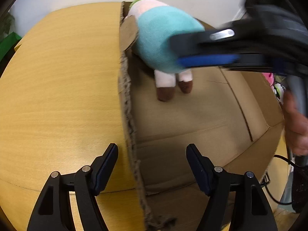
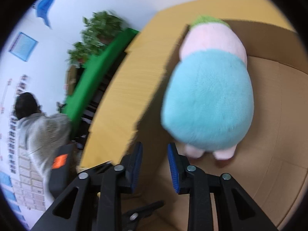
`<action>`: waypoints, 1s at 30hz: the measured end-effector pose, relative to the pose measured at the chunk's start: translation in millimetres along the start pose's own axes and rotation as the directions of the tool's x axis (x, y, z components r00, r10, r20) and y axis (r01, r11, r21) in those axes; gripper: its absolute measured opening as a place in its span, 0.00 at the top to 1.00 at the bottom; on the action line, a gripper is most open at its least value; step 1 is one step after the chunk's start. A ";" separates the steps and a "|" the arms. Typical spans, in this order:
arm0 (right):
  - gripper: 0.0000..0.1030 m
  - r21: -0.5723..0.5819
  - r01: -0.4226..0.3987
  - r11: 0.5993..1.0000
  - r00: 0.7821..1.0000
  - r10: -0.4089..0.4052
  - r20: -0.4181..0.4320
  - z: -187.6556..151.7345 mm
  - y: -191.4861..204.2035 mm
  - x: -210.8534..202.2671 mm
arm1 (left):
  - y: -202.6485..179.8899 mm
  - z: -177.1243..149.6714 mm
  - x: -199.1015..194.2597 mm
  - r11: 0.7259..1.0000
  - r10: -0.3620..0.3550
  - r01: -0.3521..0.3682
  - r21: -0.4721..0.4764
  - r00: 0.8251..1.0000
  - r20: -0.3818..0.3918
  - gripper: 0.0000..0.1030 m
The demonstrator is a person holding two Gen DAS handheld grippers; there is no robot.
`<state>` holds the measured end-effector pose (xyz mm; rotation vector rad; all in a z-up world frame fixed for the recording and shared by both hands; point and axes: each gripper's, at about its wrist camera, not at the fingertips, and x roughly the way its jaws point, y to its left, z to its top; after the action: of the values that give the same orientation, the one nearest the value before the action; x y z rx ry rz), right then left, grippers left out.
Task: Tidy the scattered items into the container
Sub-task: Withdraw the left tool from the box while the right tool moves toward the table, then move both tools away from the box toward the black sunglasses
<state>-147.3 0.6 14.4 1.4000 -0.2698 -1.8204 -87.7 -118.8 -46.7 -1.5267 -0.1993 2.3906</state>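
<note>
Plush toy (image 1: pixel 163 38) upper centre over cardboard box (image 1: pixel 192 115), right gripper (image 2: pixel 155 165) narrowed but released (left gripper (image 1: pixel 152 165) open, empty); may snag the torn wall.

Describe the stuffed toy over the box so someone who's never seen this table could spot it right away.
Find the open cardboard box on the yellow wooden table. Over its far left corner is a plush toy. Nothing else there has its teal body, pale pink head, green tuft and brown-tipped pink legs.
</note>
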 end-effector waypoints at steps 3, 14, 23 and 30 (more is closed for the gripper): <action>0.57 -0.045 -0.043 0.998 0.997 0.046 0.064 -22.2 5.8 -41.7 | -0.1 -3.6 0.6 1.000 0.007 -0.007 0.004 1.000 -0.001 0.31; 0.34 0.104 0.313 0.944 0.933 -0.326 0.152 -149.3 -110.2 -192.5 | -1.7 -13.1 -3.9 0.999 -0.024 0.024 -0.026 1.000 -0.005 0.50; 0.44 0.047 0.417 0.908 0.905 -0.420 0.072 -199.0 -137.4 -196.1 | -1.1 -23.0 -9.9 0.999 -0.005 0.004 -0.046 1.000 -0.016 0.55; 0.42 -0.002 0.375 0.927 0.910 -0.368 0.189 -193.1 -103.3 -215.9 | -10.2 -30.8 -32.6 0.998 0.035 -0.032 -0.059 0.998 0.048 0.47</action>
<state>-11.0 275.5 36.2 1.3218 -0.0619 -2.2628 -45.4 -120.8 -28.9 -1.5082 -0.2578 2.4707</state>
